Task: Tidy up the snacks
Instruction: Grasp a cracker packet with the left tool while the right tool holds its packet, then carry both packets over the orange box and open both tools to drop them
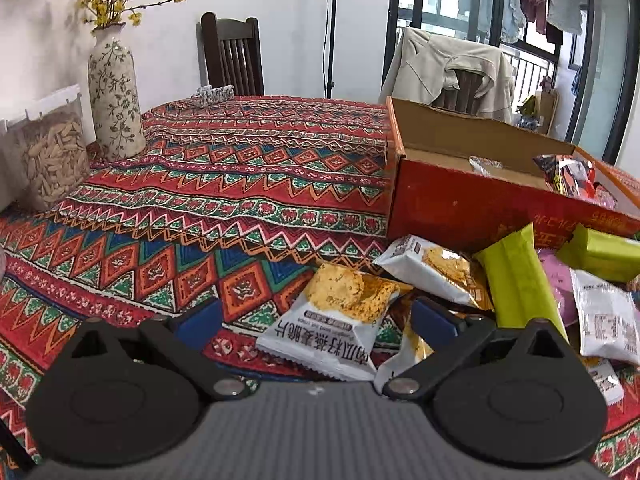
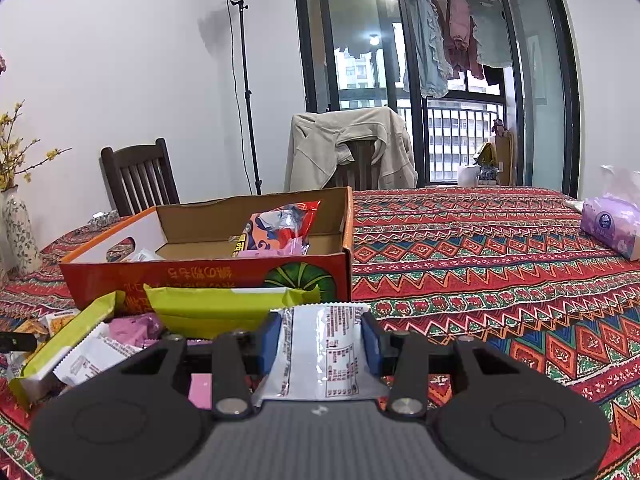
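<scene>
An orange cardboard box [image 1: 460, 200] [image 2: 208, 276] stands open on the patterned tablecloth and holds a red snack bag [image 2: 280, 228] [image 1: 568, 176]. In front of it lies a heap of snack packets. My left gripper [image 1: 316, 320] is open over a white oat-crisp packet [image 1: 340, 320] that lies between its blue pads without being pressed. My right gripper [image 2: 320, 340] is shut on a white packet [image 2: 320, 352], its printed back facing up. Green packets [image 2: 224, 308] [image 1: 520, 280] and a pink packet [image 2: 132, 330] lie beside it.
A floral vase [image 1: 114, 92] with yellow flowers and a clear container of seeds [image 1: 52, 152] stand at the table's left. A purple tissue pack [image 2: 612, 224] sits at the far right. Two chairs [image 2: 136, 176], one draped with a beige jacket [image 2: 352, 148], stand behind the table.
</scene>
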